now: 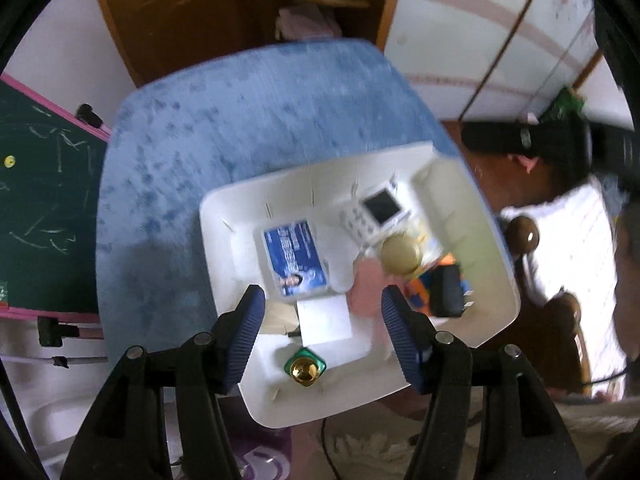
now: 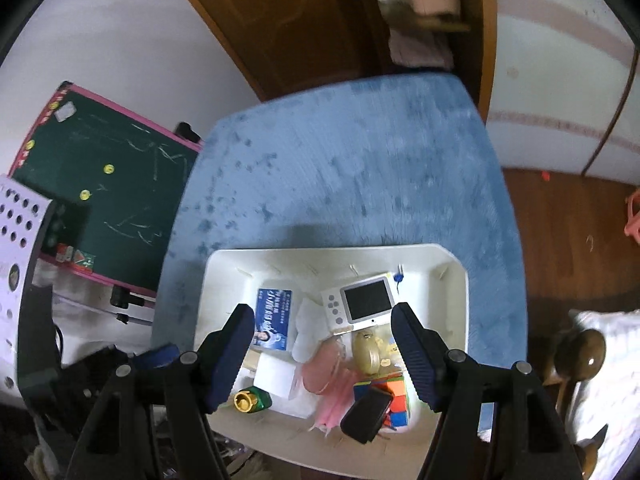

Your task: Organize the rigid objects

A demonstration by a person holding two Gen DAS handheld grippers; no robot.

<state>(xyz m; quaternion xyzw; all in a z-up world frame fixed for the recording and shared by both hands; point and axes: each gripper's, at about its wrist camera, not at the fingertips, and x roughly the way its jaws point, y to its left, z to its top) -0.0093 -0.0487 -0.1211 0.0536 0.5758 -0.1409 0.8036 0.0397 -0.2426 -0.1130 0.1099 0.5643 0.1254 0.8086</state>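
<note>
Left tongs (image 1: 323,330): you are holding them wide apart above the near end of the white bin (image 1: 224,216), gripping nothing; the camera is looking almost straight down into it.
Right tongs (image 2: 323,354): you are holding these wide and empty too, hovering over the same bin, likely so you can survey the contents.
Bin position: it is sitting on the blue table (image 1: 248,120), overhanging the near edge.
Bin contents: a blue card (image 1: 294,258), a white handheld device with a dark screen (image 2: 358,300), a gold round case (image 2: 366,352), a colour cube (image 2: 394,402), a black pouch (image 2: 366,410) leaning on the cube, a green bottle with a gold cap (image 2: 252,400), a white paper square (image 1: 324,320) and something pink and soft (image 2: 328,384).
Task's things: the rigid items are all lying inside the bin, jumbled together rather than lined up.
Stage: this is fitting either a bin being filled or one being emptied; I cannot tell which.
</note>
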